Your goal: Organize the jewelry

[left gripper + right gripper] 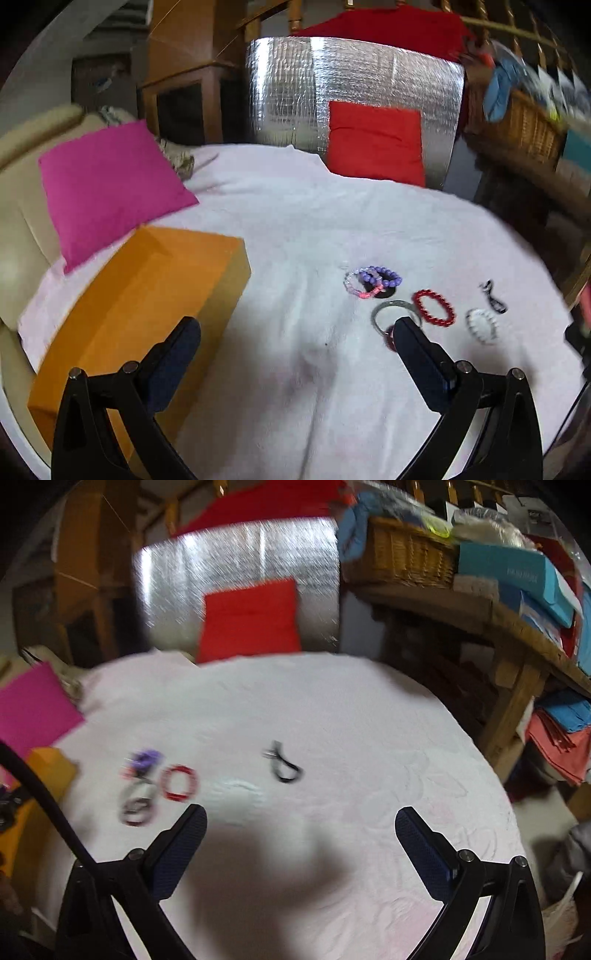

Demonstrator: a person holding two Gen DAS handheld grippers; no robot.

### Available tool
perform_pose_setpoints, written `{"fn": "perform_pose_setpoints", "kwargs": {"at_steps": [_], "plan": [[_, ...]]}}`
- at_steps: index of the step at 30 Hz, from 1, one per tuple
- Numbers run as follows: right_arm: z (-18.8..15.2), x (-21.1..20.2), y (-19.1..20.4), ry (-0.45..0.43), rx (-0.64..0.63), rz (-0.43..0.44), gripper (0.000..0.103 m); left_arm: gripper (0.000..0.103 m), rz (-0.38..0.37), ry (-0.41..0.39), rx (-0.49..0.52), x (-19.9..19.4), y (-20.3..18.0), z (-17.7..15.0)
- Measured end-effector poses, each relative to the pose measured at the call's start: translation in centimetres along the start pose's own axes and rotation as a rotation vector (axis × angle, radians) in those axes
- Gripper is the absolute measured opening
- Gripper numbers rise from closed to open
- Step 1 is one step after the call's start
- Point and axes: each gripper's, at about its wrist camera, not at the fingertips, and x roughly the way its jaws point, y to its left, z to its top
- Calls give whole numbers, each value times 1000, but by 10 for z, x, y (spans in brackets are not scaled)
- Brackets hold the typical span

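Observation:
Several bracelets lie on a pale pink cloth (295, 221): a purple bead one (384, 275), a pink and clear one (360, 286), a grey bangle (391, 308), a red bead one (434, 307), a white one (481, 325) and a black cord piece (493, 297). A closed orange box (147, 295) sits to their left. My left gripper (297, 332) hangs open above the cloth, its right finger in front of a dark red bracelet (388, 338). My right gripper (301, 821) is open with nothing in it. Its blurred view shows the red bracelet (180, 782), the black cord (284, 766) and the white bracelet (238, 788).
A magenta cushion (110, 184) leans at the cloth's left, a red cushion (375, 142) against a silver foil panel (354, 92) at the back. To the right stand a wooden shelf (509, 635) with a wicker basket (406, 554) and blue boxes (517, 576).

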Motion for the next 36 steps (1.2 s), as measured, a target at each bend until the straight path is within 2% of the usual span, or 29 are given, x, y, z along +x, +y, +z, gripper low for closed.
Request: {"fn": "perform_pose_setpoints", "kwargs": {"at_steps": [2, 6, 9, 13, 18, 26, 36], "plan": [[-5, -13, 17, -19, 7, 7, 103, 103, -16, 20, -18, 1, 5, -1], [-3, -4, 39, -16, -30, 4, 103, 103, 73, 0, 49, 4, 2, -4], [0, 6, 47, 14, -12, 34, 103, 103, 55, 23, 52, 10, 4, -4], [2, 13, 56, 51, 18, 69, 103, 103, 67, 4, 60, 6, 6, -4], [2, 18, 70, 70, -23, 67, 103, 103, 68, -11, 77, 4, 6, -2], [-1, 16, 73, 82, -46, 66, 103, 103, 56, -31, 96, -2, -1, 0], [0, 17, 58, 100, -24, 64, 103, 103, 48, -26, 112, 2, -14, -2]]}}
